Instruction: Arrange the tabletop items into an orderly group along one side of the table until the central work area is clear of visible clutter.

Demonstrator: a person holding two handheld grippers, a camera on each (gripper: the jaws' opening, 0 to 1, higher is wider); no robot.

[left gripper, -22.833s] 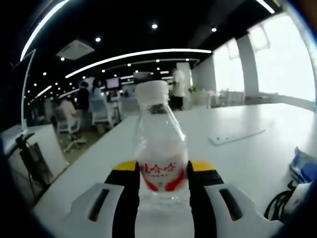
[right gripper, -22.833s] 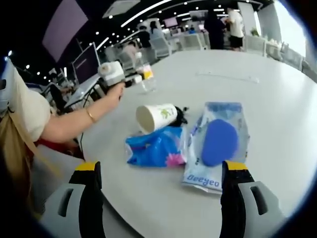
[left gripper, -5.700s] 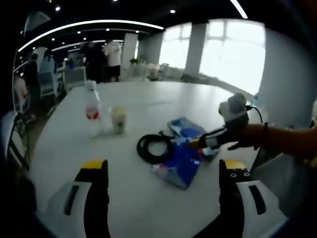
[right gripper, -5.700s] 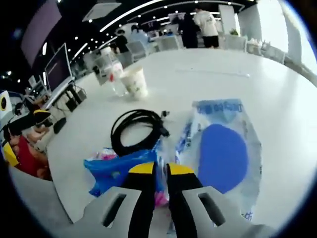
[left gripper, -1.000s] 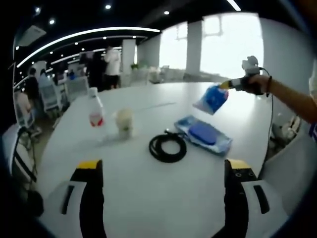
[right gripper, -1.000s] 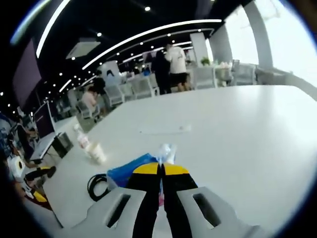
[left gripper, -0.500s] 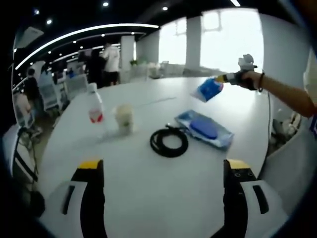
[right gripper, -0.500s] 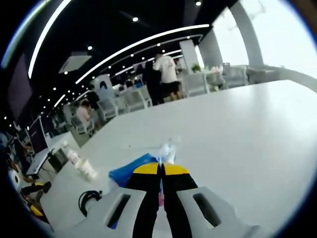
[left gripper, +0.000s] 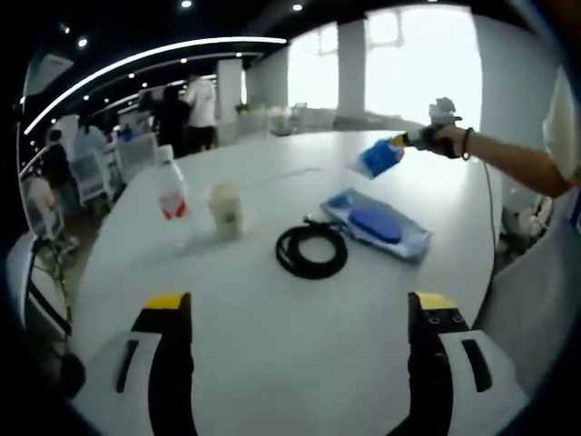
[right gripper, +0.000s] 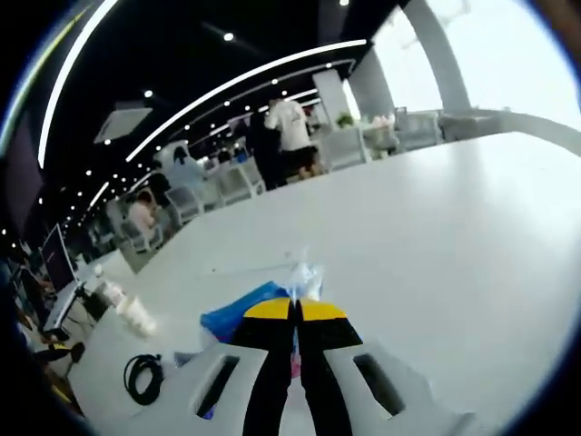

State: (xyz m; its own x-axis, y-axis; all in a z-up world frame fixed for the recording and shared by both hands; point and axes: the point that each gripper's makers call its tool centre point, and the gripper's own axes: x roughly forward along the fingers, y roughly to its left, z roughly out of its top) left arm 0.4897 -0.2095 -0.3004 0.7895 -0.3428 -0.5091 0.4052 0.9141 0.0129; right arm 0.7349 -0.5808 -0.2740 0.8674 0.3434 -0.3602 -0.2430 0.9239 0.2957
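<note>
The blue plastic bag hangs in the air above the far side of the white counter, pinched at its top by the right gripper, which a person's hand holds out over the counter. It is a crumpled, glossy bright-blue bag with a paler patch on it, sagging below the grip. In the right gripper view the same bag bulges out to the left of the right gripper, with a clear, crinkled bit of film sticking up past the yellow tips; the jaws are pressed together on it with no gap showing.

On the counter below and nearer, a flat clear packet with a dark blue oval inside lies at a slant. Just beside it on its left is a coil of black cable, close to the packet's edge. Further left stands a pale paper cup, upright, and beside that a clear bottle with a white cap and red label, also upright; cup and bottle are near each other but apart.

The left gripper hangs over the near part of the counter, its jaws spread wide with nothing between them.

In the right gripper view the cable, cup and bottle show small at the lower left.
</note>
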